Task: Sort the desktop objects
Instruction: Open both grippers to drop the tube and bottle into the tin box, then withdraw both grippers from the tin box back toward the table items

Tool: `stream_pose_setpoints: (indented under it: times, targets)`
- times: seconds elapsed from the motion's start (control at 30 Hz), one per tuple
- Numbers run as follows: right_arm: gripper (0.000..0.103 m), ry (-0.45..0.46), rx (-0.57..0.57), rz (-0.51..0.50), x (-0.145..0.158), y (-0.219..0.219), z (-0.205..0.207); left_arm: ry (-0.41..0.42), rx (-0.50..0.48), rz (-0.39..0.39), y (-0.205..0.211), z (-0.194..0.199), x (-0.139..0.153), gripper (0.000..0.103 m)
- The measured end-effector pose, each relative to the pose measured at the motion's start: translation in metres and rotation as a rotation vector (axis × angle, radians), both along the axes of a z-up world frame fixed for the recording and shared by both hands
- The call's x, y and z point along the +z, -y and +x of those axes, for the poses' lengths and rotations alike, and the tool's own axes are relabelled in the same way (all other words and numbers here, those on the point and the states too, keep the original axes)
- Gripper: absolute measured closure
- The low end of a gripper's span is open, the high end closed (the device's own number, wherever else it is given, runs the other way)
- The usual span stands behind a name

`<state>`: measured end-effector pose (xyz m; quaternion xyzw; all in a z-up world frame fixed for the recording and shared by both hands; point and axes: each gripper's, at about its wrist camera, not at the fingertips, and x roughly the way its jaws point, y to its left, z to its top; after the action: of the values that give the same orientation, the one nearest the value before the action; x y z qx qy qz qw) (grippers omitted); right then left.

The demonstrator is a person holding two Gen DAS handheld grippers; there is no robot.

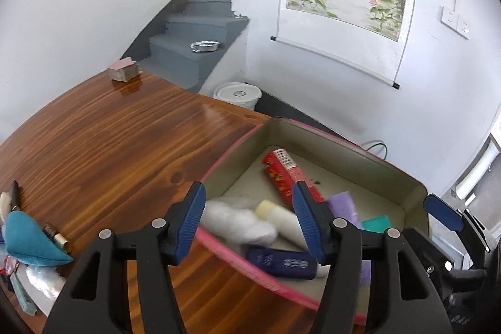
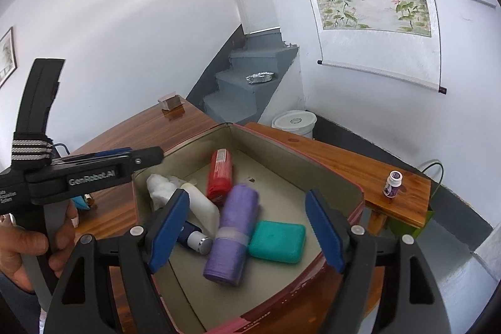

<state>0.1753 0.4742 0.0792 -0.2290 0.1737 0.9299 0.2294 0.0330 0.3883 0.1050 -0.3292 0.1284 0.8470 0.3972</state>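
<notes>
A pink-rimmed tin box [image 1: 353,146] [image 2: 328,171] stands on the wooden table. In it lie a red tube [image 1: 283,174] [image 2: 219,174], a white bottle [image 1: 278,218] [image 2: 202,202], white wadding [image 1: 235,221] [image 2: 159,185], a dark blue tube [image 1: 280,263] [image 2: 191,237], a purple roll [image 2: 233,232] [image 1: 344,207] and a teal block [image 2: 277,241] [image 1: 375,223]. My left gripper [image 1: 249,223] is open and empty above the box's near rim. My right gripper [image 2: 245,232] is open and empty above the box.
A teal pouch [image 1: 28,240], a small metal tube [image 1: 56,235] and plastic packets [image 1: 40,279] lie at the table's left. A small white bottle with a purple label [image 2: 392,184] stands near the table's right corner. A card stack [image 1: 123,69] sits at the far edge.
</notes>
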Motion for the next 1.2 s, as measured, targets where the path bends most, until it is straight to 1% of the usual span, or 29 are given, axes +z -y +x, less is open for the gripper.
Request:
stream_pose_setpoints:
  times: [0.13,0.3,0.47,0.67,0.8,1.03,1.2]
  targets:
    - [0.023,-0.004,0.014,-0.005,0.002,0.008,-0.004,-0.017,0.039,-0.009,0.019,-0.002,0.000,0.042]
    - [0.021,-0.002,0.049,0.016,0.008,0.028,-0.011,-0.030,0.071,-0.010,0.043,-0.005,0.002,0.042]
    - [0.021,0.008,0.096,0.026,0.010,0.052,-0.022,-0.028,0.109,0.002,0.074,-0.009,0.004,0.041]
    - [0.020,0.031,0.175,0.014,0.007,0.082,-0.042,-0.027,0.186,0.008,0.121,-0.021,0.005,0.041]
    - [0.020,0.049,0.226,0.018,0.004,0.106,-0.055,-0.021,0.257,0.010,0.159,-0.034,0.003,0.041]
    - [0.020,0.084,0.305,0.011,-0.003,0.140,-0.080,0.001,0.411,0.004,0.233,-0.062,-0.006,0.041]
    - [0.019,0.103,0.334,0.010,-0.007,0.151,-0.096,0.020,0.540,-0.020,0.290,-0.081,-0.018,0.041]
